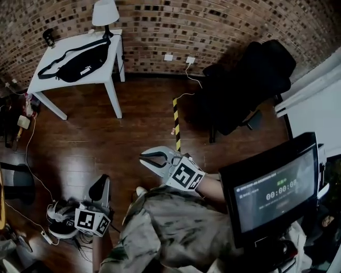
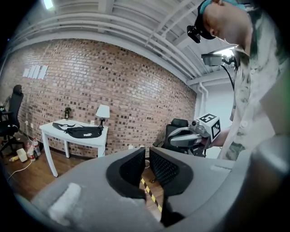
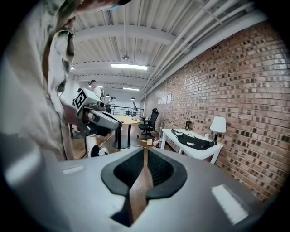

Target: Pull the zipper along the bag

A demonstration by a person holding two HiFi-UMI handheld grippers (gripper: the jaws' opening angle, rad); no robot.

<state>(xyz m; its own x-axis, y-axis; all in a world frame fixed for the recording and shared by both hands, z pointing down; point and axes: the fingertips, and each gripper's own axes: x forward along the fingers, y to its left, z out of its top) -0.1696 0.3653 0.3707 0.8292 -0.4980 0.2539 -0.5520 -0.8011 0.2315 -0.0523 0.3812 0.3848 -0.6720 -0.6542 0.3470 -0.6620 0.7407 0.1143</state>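
Brick wall point(image 1: 213, 26) across 12 o'clock of head view; wood floor point(image 1: 138, 122) below. White table point(image 1: 113, 61) at 11 o'clock, against wall. Carries black bag point(image 1: 80, 66) flat on top, well apart from both grippers. Right gripper point(image 1: 144, 157) near centre, left gripper point(image 1: 100, 184) at 7 o'clock. Jaws of each narrowed to a slit, gripping nothing.

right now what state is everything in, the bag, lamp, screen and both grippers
black bag: lying on the white table, untouched; zipper too far off to read
lamp: upright on the table; lit or not is unclear
monitor: on, showing a timer
left gripper: jaws together, nothing between them
right gripper: jaws together, nothing between them
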